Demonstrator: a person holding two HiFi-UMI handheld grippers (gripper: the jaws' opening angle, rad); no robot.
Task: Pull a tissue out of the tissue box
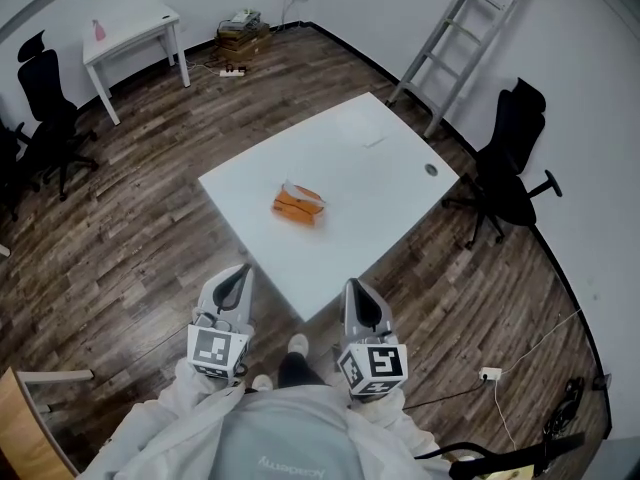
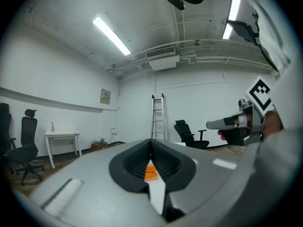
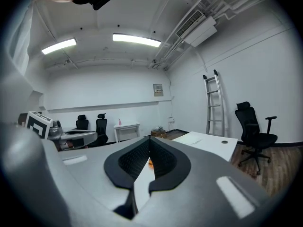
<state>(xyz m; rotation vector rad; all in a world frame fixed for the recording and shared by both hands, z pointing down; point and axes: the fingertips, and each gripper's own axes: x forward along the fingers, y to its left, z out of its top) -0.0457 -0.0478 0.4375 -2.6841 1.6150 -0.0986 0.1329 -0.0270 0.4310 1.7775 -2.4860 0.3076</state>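
I am counting one white square table (image 1: 370,158), one orange tissue box (image 1: 298,208) and one white tissue (image 1: 300,189) poking out of the box's top. The box is lying near the middle of the table, well apart from both of my tools.

Around the table I am seeing three black office chairs. One (image 1: 515,158) is standing just off the table's right corner. The other two (image 1: 45,93) are standing well off to the table's left, and one of them is cut by the picture's edge. One silver ladder (image 1: 465,38) is leaning on the wall beyond the table's far right side. One small white desk (image 1: 135,30) is standing well beyond the table's far left side, carrying one pink bottle (image 1: 99,30).

I am holding two grippers, one in each hand, each bearing one marker cube. My left gripper (image 1: 236,280) is hanging over the wooden floor (image 1: 130,248) just left of the table's near corner. My right gripper (image 1: 358,296) is hanging just right of that corner.

In the left gripper view (image 2: 151,145) the fingers (image 2: 135,164) are pressing together at their tips, gripping nothing. The orange box is showing far off through the slit below them. In the right gripper view (image 3: 149,140) the fingers (image 3: 165,162) are likewise closed tip to tip and empty, with a sliver of the same box behind them.
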